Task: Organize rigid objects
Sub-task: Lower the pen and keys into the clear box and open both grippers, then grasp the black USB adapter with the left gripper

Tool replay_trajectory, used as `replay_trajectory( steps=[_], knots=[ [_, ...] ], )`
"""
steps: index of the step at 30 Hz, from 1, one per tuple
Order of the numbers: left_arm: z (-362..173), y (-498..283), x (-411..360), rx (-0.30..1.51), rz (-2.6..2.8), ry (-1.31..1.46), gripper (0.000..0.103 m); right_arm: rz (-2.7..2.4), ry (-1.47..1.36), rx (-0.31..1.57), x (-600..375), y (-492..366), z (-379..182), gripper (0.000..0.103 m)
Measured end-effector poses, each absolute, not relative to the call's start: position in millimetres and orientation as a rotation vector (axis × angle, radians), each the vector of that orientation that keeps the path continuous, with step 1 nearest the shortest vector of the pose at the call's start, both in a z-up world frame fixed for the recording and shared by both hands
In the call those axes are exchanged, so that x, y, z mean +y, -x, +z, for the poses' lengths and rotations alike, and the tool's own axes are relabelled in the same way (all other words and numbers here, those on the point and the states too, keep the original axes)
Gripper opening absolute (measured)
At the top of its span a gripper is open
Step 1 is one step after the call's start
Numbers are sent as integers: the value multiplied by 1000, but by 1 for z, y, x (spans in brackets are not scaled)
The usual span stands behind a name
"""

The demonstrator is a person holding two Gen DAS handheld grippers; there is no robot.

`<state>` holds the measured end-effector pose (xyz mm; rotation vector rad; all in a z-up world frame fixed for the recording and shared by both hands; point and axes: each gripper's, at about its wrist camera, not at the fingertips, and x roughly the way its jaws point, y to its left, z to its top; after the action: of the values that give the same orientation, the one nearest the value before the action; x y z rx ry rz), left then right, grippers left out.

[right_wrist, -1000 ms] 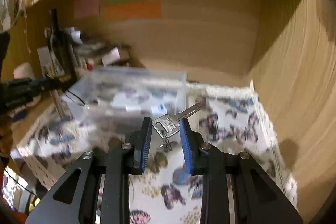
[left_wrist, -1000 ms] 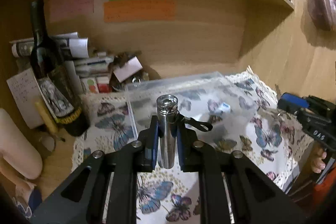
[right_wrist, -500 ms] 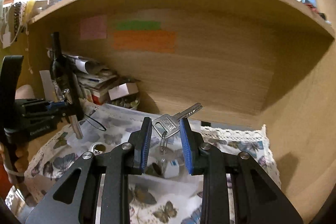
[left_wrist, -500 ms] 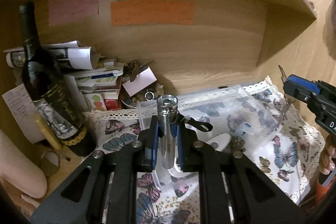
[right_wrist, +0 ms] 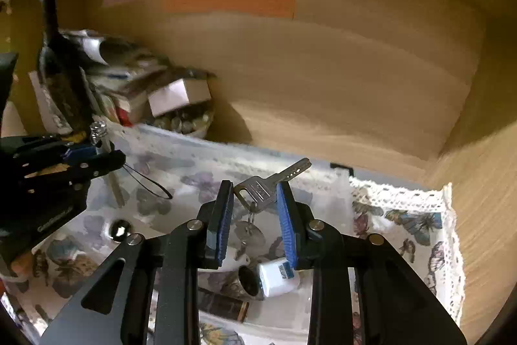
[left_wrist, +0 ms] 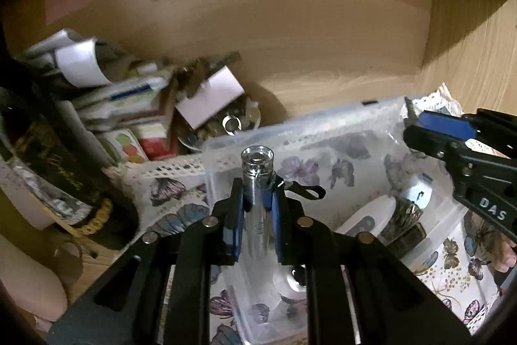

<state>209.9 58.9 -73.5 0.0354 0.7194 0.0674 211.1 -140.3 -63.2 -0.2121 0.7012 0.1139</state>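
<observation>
My left gripper (left_wrist: 256, 202) is shut on a small silver flashlight (left_wrist: 257, 183) with a black wrist strap, held upright over the left part of a clear plastic bin (left_wrist: 323, 125). It also shows at the left of the right wrist view (right_wrist: 97, 147). My right gripper (right_wrist: 255, 199) is shut on a silver key (right_wrist: 271, 183) with a ring and tag hanging below, held above the bin (right_wrist: 194, 134). The right gripper shows at the right of the left wrist view (left_wrist: 429, 131). Inside the bin lie a small white bottle (right_wrist: 278, 277), a dark patterned cylinder (right_wrist: 226, 306) and a shiny ball (right_wrist: 118, 230).
A dark wine bottle (left_wrist: 48, 157) stands at the left. Papers, small boxes and a bowl of small items (left_wrist: 226, 122) crowd the back left corner. A butterfly-print cloth (right_wrist: 413, 225) covers the shelf. Wooden walls close the back and right.
Both grippers have moved forward and down over the clear bin, still holding the flashlight and the key. The bin's contents now lie right below them.
</observation>
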Motion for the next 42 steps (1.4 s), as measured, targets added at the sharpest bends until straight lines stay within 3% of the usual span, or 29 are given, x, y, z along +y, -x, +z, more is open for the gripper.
replay_trajectory(
  steps=[8,16,25,29,32,42],
  knots=[
    [-82,-215,49,760,42,-45,17,105,203,795,-143,-229,-85,20],
    [-66,-202,42,732,14,-31,47,129,163,817,-142,-223,-82,21],
    [-43,-162,44,688,-4,27,91,151,139,717,-150,-169,-47,47],
    [-41,-141,46,682,-14,54,92,146,121,676,-157,-136,-39,62],
    [-43,-123,47,684,-18,76,99,137,109,669,-159,-114,-41,63],
    [-83,-66,48,771,3,102,100,134,73,761,-148,-41,-97,64]
  ],
)
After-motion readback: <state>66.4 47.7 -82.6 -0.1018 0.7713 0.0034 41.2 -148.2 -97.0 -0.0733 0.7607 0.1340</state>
